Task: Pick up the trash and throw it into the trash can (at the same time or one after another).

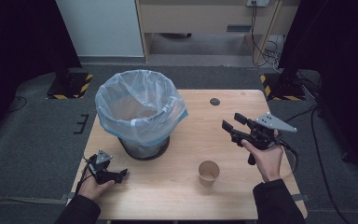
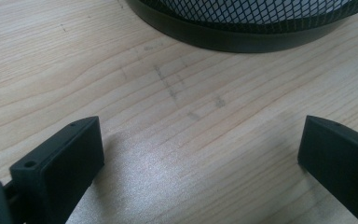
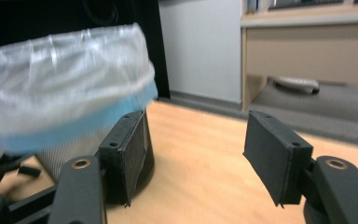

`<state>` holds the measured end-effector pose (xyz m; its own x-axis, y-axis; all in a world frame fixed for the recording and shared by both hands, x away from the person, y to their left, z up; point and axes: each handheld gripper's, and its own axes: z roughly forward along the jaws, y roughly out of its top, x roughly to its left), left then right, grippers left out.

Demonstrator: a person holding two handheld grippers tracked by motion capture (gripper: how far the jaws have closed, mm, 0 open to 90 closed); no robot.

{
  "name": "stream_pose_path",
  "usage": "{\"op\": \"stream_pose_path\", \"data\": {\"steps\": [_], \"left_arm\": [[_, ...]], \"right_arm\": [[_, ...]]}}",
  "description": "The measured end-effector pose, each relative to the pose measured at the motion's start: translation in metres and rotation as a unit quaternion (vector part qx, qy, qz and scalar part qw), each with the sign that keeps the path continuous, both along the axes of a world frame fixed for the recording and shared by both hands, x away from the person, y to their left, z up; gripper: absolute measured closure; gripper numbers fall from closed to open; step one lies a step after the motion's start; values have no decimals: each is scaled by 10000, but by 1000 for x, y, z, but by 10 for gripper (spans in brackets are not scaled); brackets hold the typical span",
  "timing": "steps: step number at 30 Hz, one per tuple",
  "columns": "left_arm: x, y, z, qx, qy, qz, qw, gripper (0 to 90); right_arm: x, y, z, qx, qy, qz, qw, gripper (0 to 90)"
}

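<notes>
High view: the paper cup [image 1: 209,172] stands upright on the worktop [image 1: 168,186], nearer the right claw [image 1: 233,127], which hangs gaping above it; the left claw [image 1: 120,175] rests agape beside the bin [image 1: 140,112].

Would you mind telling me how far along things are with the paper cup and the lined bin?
Done: the mesh bin already wears its plastic liner. In hand: nothing; the left claw sits open and empty low by the bin's base, and the right claw is raised, open and empty. Left: the paper cup stands upright on the table, untouched, presumably destined for the bin.
</notes>
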<state>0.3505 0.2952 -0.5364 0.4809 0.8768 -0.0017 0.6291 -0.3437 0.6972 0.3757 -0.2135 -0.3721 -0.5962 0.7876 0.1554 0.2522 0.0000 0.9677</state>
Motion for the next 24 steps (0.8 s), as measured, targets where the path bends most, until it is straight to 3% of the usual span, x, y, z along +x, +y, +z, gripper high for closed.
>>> {"op": "stream_pose_path", "data": {"steps": [6,9,17,19,24], "left_arm": [[0,0,0,4,6,-10,10000,0],[0,0,0,2,6,-11,10000,0],[0,0,0,2,7,-29,10000,0],[0,0,0,2,8,-29,10000,0],[0,0,0,2,9,-32,10000,0]], "right_arm": [[-9,-5,-30,-282,383,268,9985,372],[-15,-3,-46,-488,616,505,9956,388],[-13,10,-85,-953,1436,941,9805,397],[-13,13,-90,-1134,1547,1015,9762,433],[-13,22,-99,-1323,1846,1167,9669,500]]}}
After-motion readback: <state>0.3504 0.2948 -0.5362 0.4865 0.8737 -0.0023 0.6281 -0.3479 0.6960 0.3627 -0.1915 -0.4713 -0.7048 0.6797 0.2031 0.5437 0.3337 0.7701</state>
